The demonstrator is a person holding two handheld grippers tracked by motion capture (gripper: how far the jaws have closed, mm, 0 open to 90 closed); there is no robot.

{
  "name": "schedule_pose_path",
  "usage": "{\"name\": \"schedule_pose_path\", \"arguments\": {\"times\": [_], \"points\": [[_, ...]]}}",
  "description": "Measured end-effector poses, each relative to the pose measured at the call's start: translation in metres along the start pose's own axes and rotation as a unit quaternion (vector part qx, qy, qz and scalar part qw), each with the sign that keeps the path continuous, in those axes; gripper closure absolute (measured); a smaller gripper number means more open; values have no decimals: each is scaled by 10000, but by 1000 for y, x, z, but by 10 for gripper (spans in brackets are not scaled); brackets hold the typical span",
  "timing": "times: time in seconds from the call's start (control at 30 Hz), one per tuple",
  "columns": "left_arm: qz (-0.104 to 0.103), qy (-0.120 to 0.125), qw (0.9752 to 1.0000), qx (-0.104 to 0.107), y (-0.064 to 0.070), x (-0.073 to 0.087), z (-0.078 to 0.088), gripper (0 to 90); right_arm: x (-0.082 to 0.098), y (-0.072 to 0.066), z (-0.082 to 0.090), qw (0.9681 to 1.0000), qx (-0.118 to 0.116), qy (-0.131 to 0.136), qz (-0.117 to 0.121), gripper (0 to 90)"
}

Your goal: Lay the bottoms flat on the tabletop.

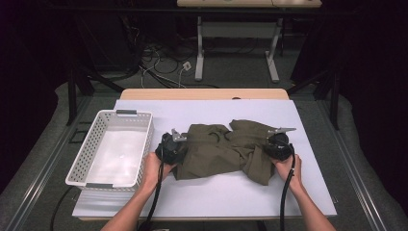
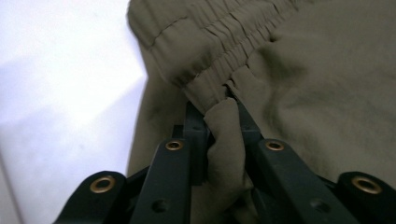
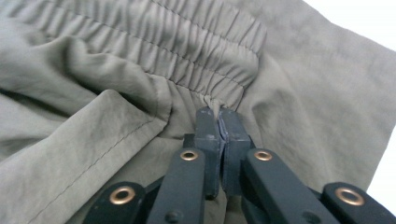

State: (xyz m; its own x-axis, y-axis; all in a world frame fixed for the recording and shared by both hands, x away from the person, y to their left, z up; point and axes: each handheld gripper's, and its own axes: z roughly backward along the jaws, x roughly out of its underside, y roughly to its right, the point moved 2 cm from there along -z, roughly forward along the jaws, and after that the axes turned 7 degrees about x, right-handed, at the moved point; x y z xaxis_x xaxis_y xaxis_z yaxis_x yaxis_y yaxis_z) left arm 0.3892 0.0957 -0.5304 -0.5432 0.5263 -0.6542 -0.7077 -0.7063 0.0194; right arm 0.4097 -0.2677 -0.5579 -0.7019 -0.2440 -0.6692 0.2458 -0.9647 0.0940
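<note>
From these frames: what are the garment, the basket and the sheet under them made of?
Garment: thin olive woven fabric, matte, with a gathered elastic band and stitched seams; looks like light nylon or cotton blend, can't tell which. Basket: white moulded plastic, perforated walls, slightly glossy floor. Sheet: smooth white matte surface over a wood-look table edge; paper or laminate, unclear.

Black hand-held gripper [image 1: 179,142] pair, brass-ringed linkage screws, trailing black cables (grey three-cornered top plates).
</note>
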Motion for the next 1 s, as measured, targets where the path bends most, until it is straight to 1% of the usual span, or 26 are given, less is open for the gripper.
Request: {"name": "schedule_pose_path", "arguments": {"times": [0.07,0.1,0.13,0.2,0.23,0.27,0.3,0.37,0.4,0.43,0.47,0.5,0.53,0.57,0.6,0.63,0.67,0.7,0.73,0.77,0.83,0.93,1.0], "points": [[-17,104,9999,-44,-1,-2,4,819,-5,-7,13,9991,106,355,198,897],[-15,107,9999,-59,-1,-2,5,820,-9,-11,22,9978,156,561,309,897],[-6,151,9999,-81,-1,-2,6,821,-13,-16,31,9961,137,782,393,897],[-1,162,9998,-92,-2,-2,6,821,-18,-26,47,9907,45,1197,644,897],[-1,142,9999,-98,-2,-2,5,821,-19,-30,48,9900,-12,1230,690,897],[-10,126,9999,-85,-2,-1,5,821,-19,-34,44,9907,-84,1118,767,896],[6,98,9999,-79,-2,-1,4,821,-17,-35,39,9915,-95,1013,813,895],[37,84,9999,-69,-3,0,3,821,-11,-35,19,9948,-151,631,786,891],[57,80,9999,-61,-4,0,2,821,-8,-32,9,9961,-101,383,794,884],[60,44,10000,-51,-4,0,2,821,-5,-30,2,9970,-125,278,708,865],[52,55,10000,-61,-4,0,2,821,-4,-27,-3,9971,-209,167,706,830],[52,42,10000,-54,-5,0,2,820,-3,-25,-6,9977,-260,59,623,789],[39,48,10000,-59,-5,0,1,820,-3,-22,-5,9978,-286,85,589,732],[41,49,10000,-59,-5,0,1,820,-5,-20,-2,9981,-333,92,507,674],[44,49,10000,-60,-5,0,1,820,-6,-18,-1,9981,-385,121,461,637],[45,43,10000,-60,-5,0,1,820,-7,-15,1,9981,-509,125,322,591],[45,43,10000,-58,-5,0,1,820,-8,-13,1,9979,-580,124,275,548],[53,24,10000,-50,-5,0,1,819,-7,-12,0,9977,-654,58,180,518],[45,18,10000,-56,-4,0,0,817,-6,-11,-4,9976,-680,-5,155,488],[62,17,10000,-53,-4,0,0,815,-5,-11,-6,9978,-649,-77,130,473],[57,-4,10000,-32,-3,0,-2,801,-5,-13,-14,9979,-621,-109,150,487],[61,-20,10000,-6,-4,1,-4,793,-7,-18,-16,9980,-581,-11,251,635],[64,-49,10000,0,-4,2,-4,800,-7,-19,-15,9980,-598,56,188,755]]}}
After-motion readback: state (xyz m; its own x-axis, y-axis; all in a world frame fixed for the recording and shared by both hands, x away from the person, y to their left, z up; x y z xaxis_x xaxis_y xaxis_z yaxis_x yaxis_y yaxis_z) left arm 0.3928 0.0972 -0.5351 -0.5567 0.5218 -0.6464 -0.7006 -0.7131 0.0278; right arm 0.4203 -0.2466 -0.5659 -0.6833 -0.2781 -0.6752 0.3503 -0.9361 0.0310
